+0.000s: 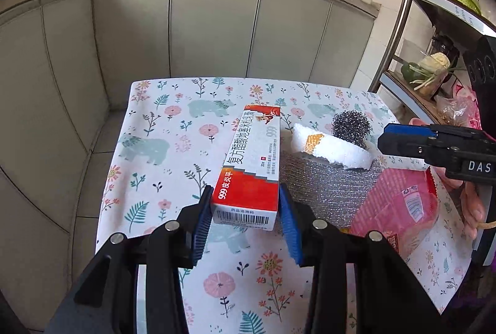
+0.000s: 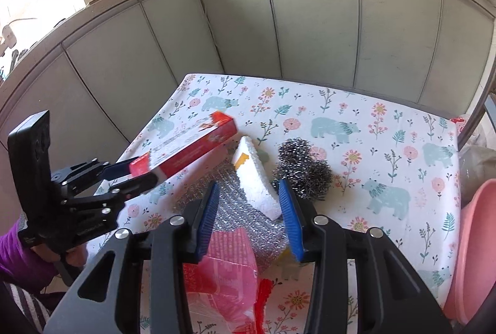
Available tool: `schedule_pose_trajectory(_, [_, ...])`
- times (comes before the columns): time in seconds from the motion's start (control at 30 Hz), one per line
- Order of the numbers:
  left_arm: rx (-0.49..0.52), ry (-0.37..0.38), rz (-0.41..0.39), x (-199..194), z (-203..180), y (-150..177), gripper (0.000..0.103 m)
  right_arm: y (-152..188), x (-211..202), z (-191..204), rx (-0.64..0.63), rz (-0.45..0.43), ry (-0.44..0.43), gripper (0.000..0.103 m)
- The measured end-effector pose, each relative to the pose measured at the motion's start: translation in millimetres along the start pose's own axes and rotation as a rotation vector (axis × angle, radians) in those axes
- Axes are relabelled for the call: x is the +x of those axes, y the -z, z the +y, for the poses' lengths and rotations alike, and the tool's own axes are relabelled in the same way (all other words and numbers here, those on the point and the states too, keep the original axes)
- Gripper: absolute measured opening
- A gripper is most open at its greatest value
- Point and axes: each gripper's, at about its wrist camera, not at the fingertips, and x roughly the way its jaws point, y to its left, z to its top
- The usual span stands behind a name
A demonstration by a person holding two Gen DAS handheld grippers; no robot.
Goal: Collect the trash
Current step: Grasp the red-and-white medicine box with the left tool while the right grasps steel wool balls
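My left gripper [image 1: 245, 188] is shut on the near end of a red and white medicine box [image 1: 251, 160], pads pressing both long sides. In the right wrist view the left gripper [image 2: 139, 173] holds the box [image 2: 192, 148] slanted above the table's left part. My right gripper [image 2: 248, 183] stands open over a silver scrub cloth [image 2: 235, 219]. A white foam piece [image 2: 257, 182] lies between its fingers, close to the right pad but not pinched. Steel wool [image 2: 303, 166] sits just beyond. From the left wrist view the right gripper [image 1: 383, 142] hovers beside the steel wool [image 1: 352, 126].
A floral tablecloth [image 1: 173, 148] covers the small table. A pink plastic bag [image 2: 226, 278] lies near its front edge. A pink basin [image 2: 474, 241] sits off the right side. A metal rack [image 1: 400, 24] stands to the right, with grey cabinets [image 1: 214, 30] behind.
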Motion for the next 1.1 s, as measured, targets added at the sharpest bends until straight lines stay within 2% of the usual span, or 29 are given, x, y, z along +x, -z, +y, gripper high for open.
schedule_pose_trajectory(0.07, [-0.005, -0.019, 0.001, -5.1, 1.6, 1.1, 0.041, -1.4, 0.7, -3.1, 0.009, 0.001, 0.016, 0.041])
schedule_pose_trajectory(0.13, [-0.006, -0.028, 0.034, -5.5, 2.5, 3.5, 0.041, -3.1, 1.6, -6.2, 0.013, -0.001, 0.033, 0.041])
schedule_pose_trajectory(0.27, [0.030, -0.069, 0.066, -7.0, -0.3, 11.0, 0.041, -5.2, 7.4, -14.0, 0.022, -0.002, 0.056, 0.041])
schedule_pose_trajectory(0.47, [0.027, -0.074, 0.149, 7.3, 1.1, 27.8, 0.040, -8.0, 26.6, -29.1, 0.023, 0.027, 0.104, 0.041])
schedule_pose_trajectory(0.7, [0.039, -0.079, 0.150, 8.3, -0.1, 28.9, 0.040, -15.1, 44.9, -34.7, 0.047, 0.037, 0.102, 0.041])
schedule_pose_trajectory(0.73, [0.038, -0.081, 0.152, 8.5, -0.1, 29.1, 0.040, -14.4, 44.8, -36.1, 0.058, 0.036, 0.093, 0.034])
schedule_pose_trajectory(0.77, [0.038, -0.083, 0.155, 8.8, -0.2, 29.2, 0.040, -13.0, 43.1, -37.0, 0.061, 0.033, 0.092, 0.014])
schedule_pose_trajectory(0.97, [0.046, -0.095, 0.175, 12.1, -3.1, 30.3, 0.044, -1.7, -0.4, -50.7, 0.118, -0.044, 0.108, 0.011])
schedule_pose_trajectory(1.1, [0.007, -0.071, 0.195, 11.7, 0.0, 27.4, 0.045, 15.0, -32.6, -60.6, 0.157, -0.059, 0.135, 0.011])
